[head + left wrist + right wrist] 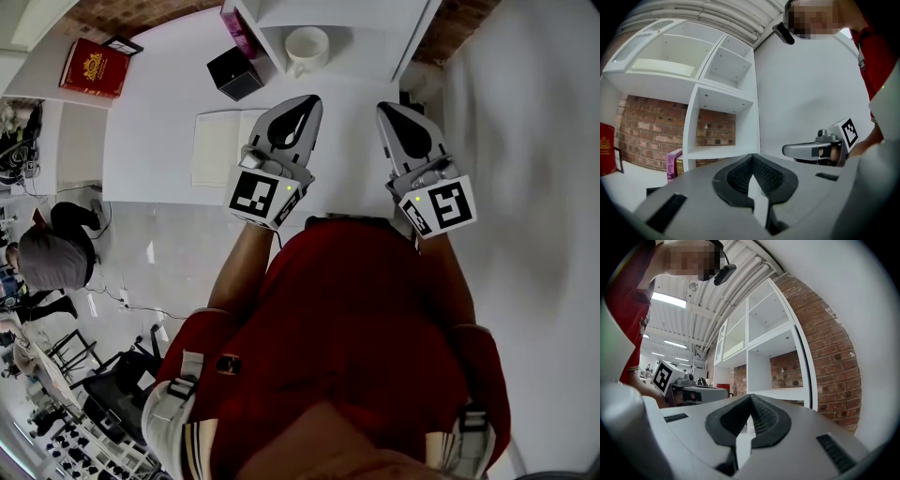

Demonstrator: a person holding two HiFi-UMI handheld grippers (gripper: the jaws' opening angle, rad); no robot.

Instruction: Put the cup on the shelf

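A white cup (pixel 307 49) stands upright on a white shelf board (pixel 361 52), handle toward me, in the head view only. My left gripper (pixel 305 101) is shut and empty, its tip just short of the cup. My right gripper (pixel 389 108) is also shut and empty, held beside it to the right. The left gripper view has its shut jaws (pixel 752 157) pointing at the white shelf unit (pixel 723 151), with the right gripper (pixel 787 151) alongside. In the right gripper view the shut jaws (pixel 751 397) face the shelf (pixel 780 391); the cup is hidden there.
On the white table (pixel 159 112) lie an open white notebook (pixel 220 145), a black box (pixel 234 73) and a red book (pixel 94 67). A pink book (pixel 239 30) leans by the shelf upright. Brick wall behind. A person (pixel 52 253) sits far left on the floor below.
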